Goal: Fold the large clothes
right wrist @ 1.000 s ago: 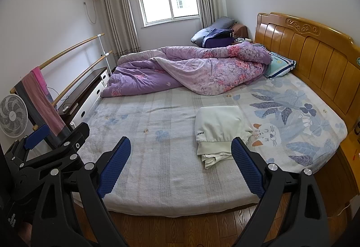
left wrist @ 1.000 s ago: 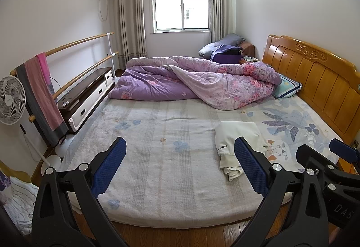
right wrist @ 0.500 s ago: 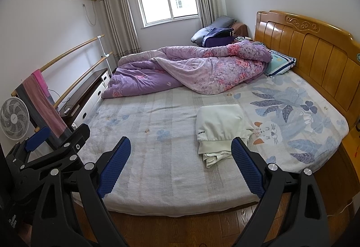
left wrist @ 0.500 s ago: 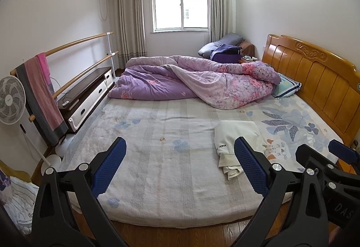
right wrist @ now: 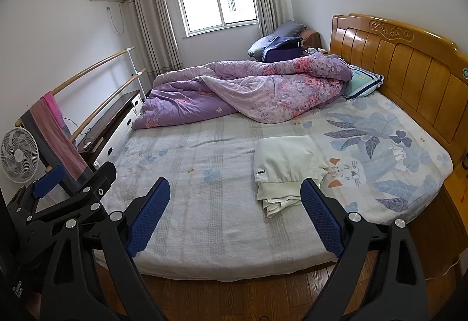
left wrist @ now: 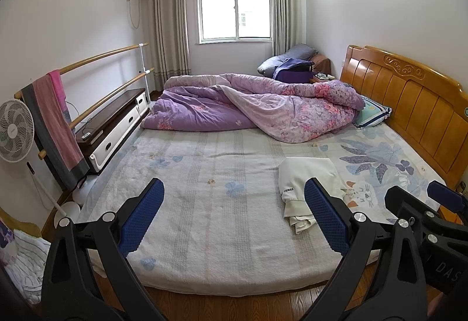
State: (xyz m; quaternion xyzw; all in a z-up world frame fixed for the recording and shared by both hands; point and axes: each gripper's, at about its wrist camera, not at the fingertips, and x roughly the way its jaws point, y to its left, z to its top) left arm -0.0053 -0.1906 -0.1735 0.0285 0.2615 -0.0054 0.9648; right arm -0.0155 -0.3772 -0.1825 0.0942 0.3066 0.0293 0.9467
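left tool (left wrist: 234, 217) gapes; garment (left wrist: 304, 180) folded.

Both wrist views look from beyond the bed's (left wrist: 222, 271) foot edge, side by side, sharing the whole bed.

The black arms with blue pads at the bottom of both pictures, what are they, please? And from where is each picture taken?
They are two hand-held grippers; a person carries one in each hand. Each has a camera looking along its two fingers. One picture comes from the left gripper, the other from the right gripper. Both are open and hold nothing. On the bed lie a folded cream garment and a purple quilt.
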